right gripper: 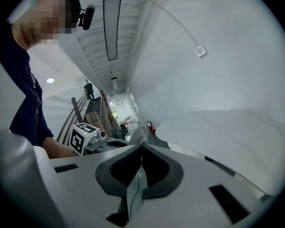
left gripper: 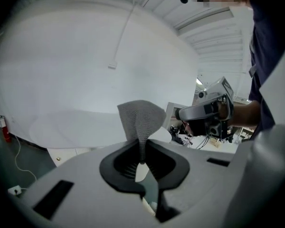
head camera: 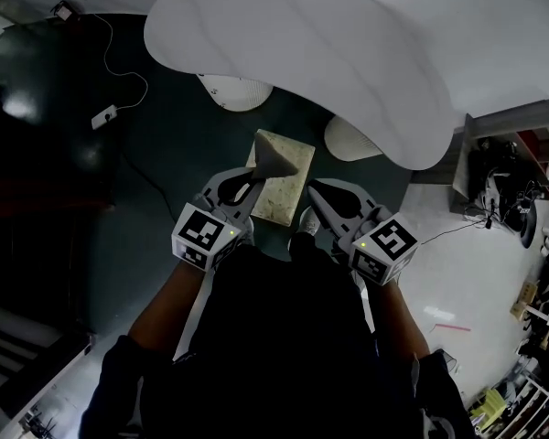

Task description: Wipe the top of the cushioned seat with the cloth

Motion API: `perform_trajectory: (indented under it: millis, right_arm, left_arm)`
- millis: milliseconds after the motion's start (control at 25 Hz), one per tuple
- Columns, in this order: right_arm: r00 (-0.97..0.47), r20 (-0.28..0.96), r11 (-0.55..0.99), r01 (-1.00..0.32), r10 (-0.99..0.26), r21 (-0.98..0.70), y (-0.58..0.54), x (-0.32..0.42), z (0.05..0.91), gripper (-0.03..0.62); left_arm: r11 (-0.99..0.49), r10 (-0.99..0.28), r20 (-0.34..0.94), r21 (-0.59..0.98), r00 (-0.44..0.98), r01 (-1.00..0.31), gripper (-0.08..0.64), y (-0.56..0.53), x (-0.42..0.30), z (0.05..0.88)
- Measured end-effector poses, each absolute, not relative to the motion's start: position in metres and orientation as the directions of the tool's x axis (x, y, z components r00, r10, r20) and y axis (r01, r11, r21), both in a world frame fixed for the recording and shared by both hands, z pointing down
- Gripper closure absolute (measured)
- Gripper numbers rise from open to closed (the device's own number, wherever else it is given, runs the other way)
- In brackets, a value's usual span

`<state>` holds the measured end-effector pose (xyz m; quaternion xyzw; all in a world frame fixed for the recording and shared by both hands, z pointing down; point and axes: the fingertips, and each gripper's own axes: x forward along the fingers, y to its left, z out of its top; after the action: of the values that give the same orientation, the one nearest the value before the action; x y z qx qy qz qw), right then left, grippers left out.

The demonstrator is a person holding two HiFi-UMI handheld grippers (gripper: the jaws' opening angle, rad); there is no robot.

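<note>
The cushioned seat (head camera: 276, 201) is a pale, speckled square on the dark floor, straight below me in the head view. My left gripper (head camera: 255, 176) is shut on a grey cloth (head camera: 280, 157), which rises in a peak over the seat's far part. The left gripper view shows the cloth (left gripper: 141, 118) fanning up from the shut left gripper (left gripper: 142, 152). My right gripper (head camera: 314, 188) hovers over the seat's right edge, a short way from the cloth. In its own view the right gripper (right gripper: 141, 147) has its jaws together with nothing between them.
A large white curved tabletop (head camera: 329, 53) overhangs the floor beyond the seat, with two white round bases (head camera: 238, 91) (head camera: 352, 140) under it. A power strip and cable (head camera: 105, 115) lie to the left. A cluttered shelf (head camera: 503, 158) stands to the right. My shoe (head camera: 306, 219) is beside the seat.
</note>
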<state>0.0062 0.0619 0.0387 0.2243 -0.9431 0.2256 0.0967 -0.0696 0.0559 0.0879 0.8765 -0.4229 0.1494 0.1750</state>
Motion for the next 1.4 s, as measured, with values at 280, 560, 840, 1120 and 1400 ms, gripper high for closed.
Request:
perform_trajectory:
  millis: [280, 560, 840, 1120, 1400]
  right_arm:
    - [-0.867, 0.265, 0.79, -0.496, -0.423, -0.36, 0.061, 0.01, 0.022, 0.566]
    - [-0.851, 0.252, 0.783, -0.524, -0.461, -0.335, 0.051, 0.015, 0.012, 0.566]
    - [-0.851, 0.235, 0.776, -0.526, -0.47, -0.348, 0.034, 0.013, 0.005, 0.566]
    - [-0.859, 0.225, 0.785, -0.512, -0.46, -0.35, 0.023, 0.01, 0.001, 0.566]
    - [-0.862, 0.226, 0.79, -0.507, -0.454, -0.346, 0.017, 0.008, -0.001, 0.566]
  left_arm:
    - [-0.612, -0.688, 0.384, 0.148, 0.616, -0.777, 0.534, 0.053, -0.072, 0.069]
    - [-0.64, -0.678, 0.373, 0.125, 0.634, -0.758, 0.534, 0.045, -0.07, 0.056]
    - [-0.637, -0.692, 0.342, 0.124, 0.635, -0.761, 0.534, 0.028, -0.067, 0.044]
    - [-0.637, -0.692, 0.337, 0.131, 0.638, -0.76, 0.534, 0.02, -0.064, 0.043]
    - [-0.637, -0.703, 0.318, 0.119, 0.637, -0.762, 0.534, 0.01, -0.064, 0.036]
